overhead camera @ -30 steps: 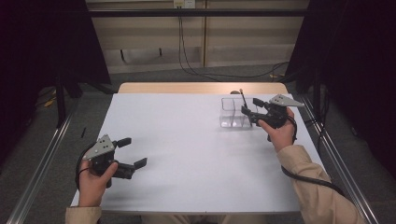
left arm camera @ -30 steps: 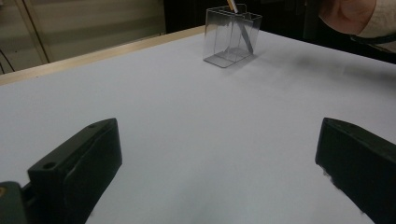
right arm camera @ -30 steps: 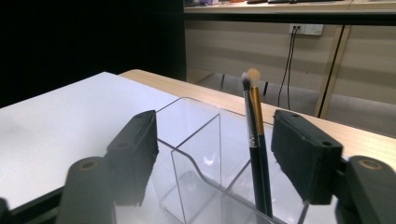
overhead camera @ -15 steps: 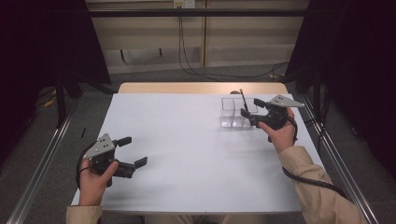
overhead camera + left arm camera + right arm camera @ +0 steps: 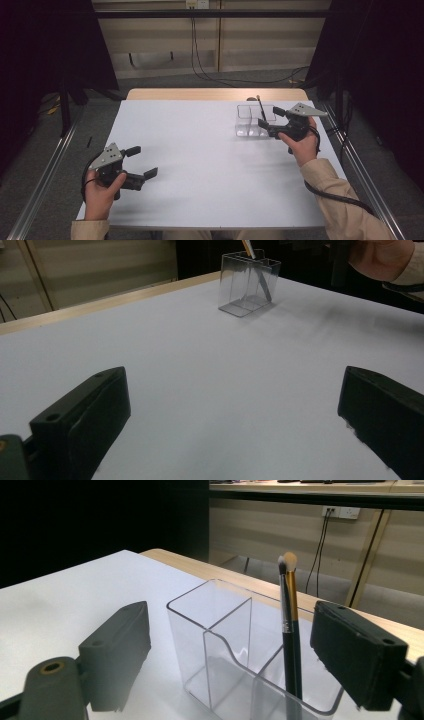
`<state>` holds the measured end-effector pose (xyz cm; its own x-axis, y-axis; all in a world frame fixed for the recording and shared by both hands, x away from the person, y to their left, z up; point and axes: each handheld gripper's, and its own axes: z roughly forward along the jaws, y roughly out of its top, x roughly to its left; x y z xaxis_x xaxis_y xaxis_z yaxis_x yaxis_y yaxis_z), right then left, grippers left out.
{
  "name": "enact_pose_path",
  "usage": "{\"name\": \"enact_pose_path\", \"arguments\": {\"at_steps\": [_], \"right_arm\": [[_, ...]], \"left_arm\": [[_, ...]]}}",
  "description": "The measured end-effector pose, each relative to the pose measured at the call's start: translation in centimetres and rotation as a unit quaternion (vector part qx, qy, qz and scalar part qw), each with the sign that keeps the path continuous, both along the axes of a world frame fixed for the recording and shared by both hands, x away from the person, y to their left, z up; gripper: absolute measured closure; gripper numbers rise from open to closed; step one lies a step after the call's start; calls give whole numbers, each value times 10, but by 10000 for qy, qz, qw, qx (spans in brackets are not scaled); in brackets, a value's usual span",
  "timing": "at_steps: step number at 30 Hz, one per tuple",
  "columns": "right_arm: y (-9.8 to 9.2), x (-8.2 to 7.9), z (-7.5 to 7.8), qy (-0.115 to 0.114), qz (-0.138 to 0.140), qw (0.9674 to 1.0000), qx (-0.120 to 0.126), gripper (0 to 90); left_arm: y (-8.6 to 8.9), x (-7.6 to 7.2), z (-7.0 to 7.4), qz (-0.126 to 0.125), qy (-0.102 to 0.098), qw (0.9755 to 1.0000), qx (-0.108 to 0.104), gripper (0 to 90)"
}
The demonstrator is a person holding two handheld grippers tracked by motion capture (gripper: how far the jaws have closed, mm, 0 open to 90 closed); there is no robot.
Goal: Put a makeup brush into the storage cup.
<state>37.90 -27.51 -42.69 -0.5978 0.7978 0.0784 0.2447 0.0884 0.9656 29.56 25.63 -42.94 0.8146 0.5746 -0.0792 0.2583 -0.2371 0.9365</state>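
Clear acrylic organizer [image 5: 252, 120] stands near the far right corner of the white counter [image 5: 210, 165], divided into compartments. Two makeup brushes [image 5: 289, 625], one black-handled, one gold-handled, stand upright together in one compartment, leaning on its wall, bristles up. Rest of the counter surface bare around it; wood strip along the far edge, cables hanging on the wall beyond.

Right gripper [image 5: 265, 126] held level just beside the organizer on its right-edge side, hand [image 5: 300, 142] wrapped under the body, sleeve trailing to the near right corner. Its fingers [image 5: 357, 655] stand apart and have just been opening; the organizer and brushes sit in the gap ahead, untouched by the pads.

Left gripper [image 5: 142, 162] rests low near the near left corner, well apart from the organizer, fingers [image 5: 80, 420] wide apart, nothing between them.
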Motion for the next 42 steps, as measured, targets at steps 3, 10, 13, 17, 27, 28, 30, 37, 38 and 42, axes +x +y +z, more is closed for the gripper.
{"name": "enact_pose_path", "arguments": {"at_steps": [3, 10, 13, 17, 27, 28, 30, 37, 38, 42], "right_arm": [[-1, -3, 1, -1, 23, 10000, 2, 153], [1, -13, 3, -37, 151, 9999, -59, 146], [1, -18, 4, -49, 184, 9998, -39, 143], [1, -23, 4, -3, 245, 9997, -27, 136], [-4, -32, 1, -10, 292, 9996, 27, 132], [-4, -34, 1, -14, 288, 9996, 42, 132], [-6, -36, 1, -16, 288, 9996, 52, 132], [-11, -43, 2, -62, 280, 9996, 39, 127], [-11, -44, 2, -48, 299, 9995, 52, 127], [-13, -49, 2, -87, 292, 9995, 6, 124]], "left_arm": [[-2, 1, 0, -9, 1, 10000, -26, 4], [-7, 4, 0, -87, 2, 10000, -2, 4], [-8, 3, 0, -133, -8, 9999, -9, 4], [-7, 1, 1, -116, -11, 9999, -28, 4], [-8, 1, 1, -133, -6, 9999, -20, 4], [-8, 1, 1, -136, -11, 9999, 6, 4], [-9, 1, 1, -141, -9, 9999, 10, 4], [-10, 2, 1, -145, -18, 9999, 5, 4], [-10, 2, 1, -145, -18, 9999, 8, 4], [-9, 2, 1, -140, -30, 9999, -23, 4]]}}
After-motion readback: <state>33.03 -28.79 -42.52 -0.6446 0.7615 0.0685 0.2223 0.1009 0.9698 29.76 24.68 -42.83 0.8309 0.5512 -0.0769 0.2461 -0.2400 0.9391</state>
